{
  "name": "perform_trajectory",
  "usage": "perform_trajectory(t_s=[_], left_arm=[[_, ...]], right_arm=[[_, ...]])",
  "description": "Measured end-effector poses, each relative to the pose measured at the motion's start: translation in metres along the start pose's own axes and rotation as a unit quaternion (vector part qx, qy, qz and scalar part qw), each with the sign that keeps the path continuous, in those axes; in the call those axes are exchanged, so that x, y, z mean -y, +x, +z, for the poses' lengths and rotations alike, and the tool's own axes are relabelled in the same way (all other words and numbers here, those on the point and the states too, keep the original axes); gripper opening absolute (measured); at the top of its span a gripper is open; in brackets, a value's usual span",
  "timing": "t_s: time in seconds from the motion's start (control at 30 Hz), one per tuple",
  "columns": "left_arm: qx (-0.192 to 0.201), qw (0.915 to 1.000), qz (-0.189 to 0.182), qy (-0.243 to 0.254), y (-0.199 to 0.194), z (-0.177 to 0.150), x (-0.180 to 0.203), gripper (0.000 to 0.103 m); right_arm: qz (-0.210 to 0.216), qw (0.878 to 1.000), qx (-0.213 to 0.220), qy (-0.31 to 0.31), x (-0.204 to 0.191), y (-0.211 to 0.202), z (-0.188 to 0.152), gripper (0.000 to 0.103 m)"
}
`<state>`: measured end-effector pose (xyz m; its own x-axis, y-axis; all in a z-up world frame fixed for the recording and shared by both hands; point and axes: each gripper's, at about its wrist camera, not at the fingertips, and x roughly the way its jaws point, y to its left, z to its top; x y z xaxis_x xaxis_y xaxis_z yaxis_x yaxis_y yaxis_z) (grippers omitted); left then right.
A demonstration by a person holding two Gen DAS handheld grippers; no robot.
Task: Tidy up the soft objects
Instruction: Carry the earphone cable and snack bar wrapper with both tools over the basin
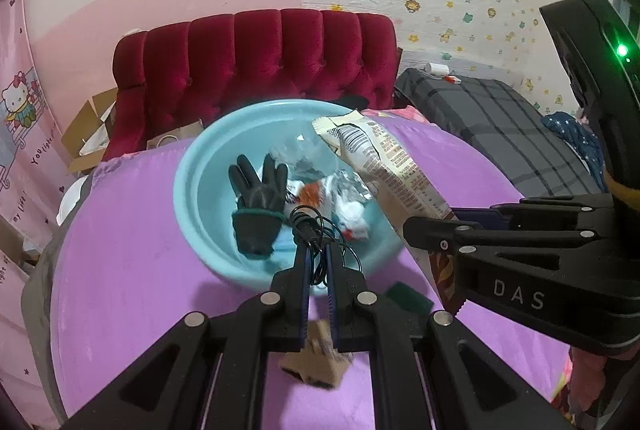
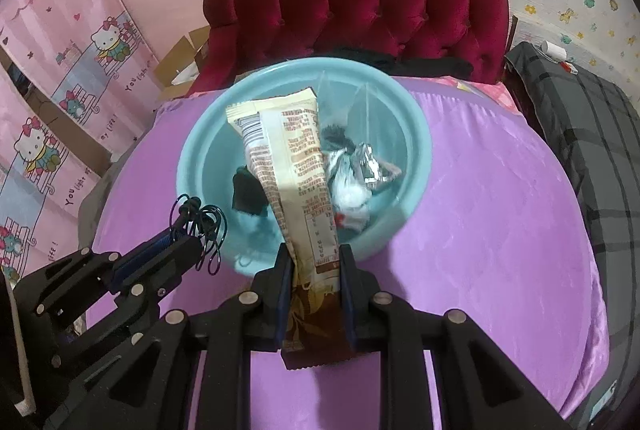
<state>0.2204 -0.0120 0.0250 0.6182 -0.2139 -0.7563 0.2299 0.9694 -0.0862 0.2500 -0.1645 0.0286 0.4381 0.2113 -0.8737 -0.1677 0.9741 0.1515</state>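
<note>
A light blue basin (image 1: 192,166) (image 2: 192,150) sits on the purple bed cover. Inside lie a black glove (image 1: 258,208) (image 2: 248,194), clear plastic and silver wrappers (image 1: 348,190) (image 2: 368,166). My left gripper (image 1: 318,250) (image 2: 188,230) is shut on a coiled thin black cable (image 1: 308,226) (image 2: 204,226), held over the basin's near rim. My right gripper (image 2: 314,262) (image 1: 412,226) is shut on a long cream and brown snack packet (image 2: 292,170) (image 1: 392,166), which sticks out over the basin.
A dark green sponge (image 1: 408,296) and a tan cardboard piece (image 1: 312,362) lie on the purple cover (image 2: 500,230) below my left gripper. A red tufted headboard (image 2: 360,2) stands behind the basin. A grey plaid blanket (image 1: 500,126) lies to the right, cardboard boxes (image 1: 88,134) to the left.
</note>
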Motion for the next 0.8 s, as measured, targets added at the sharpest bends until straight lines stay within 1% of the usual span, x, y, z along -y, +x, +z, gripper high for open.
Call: perform_trajectory(t_s=[0.33, 0.67, 0.8], left_arm=[[-0.01, 0.9999, 0.003, -0.013, 0.047, 0.031, -0.023, 0.008], [-0.025, 0.9993, 0.012, -0.025, 0.094, 0.043, -0.038, 0.008], [-0.032, 0.9991, 0.018, -0.023, 0.11, 0.046, -0.038, 0.008]], right_arm=[[0.001, 1.0, -0.014, 0.008, 0.003, 0.043, 0.046, 0.023], [0.001, 0.999, -0.032, 0.026, 0.014, 0.09, 0.072, 0.023], [0.002, 0.998, -0.044, 0.036, 0.019, 0.108, 0.079, 0.023]])
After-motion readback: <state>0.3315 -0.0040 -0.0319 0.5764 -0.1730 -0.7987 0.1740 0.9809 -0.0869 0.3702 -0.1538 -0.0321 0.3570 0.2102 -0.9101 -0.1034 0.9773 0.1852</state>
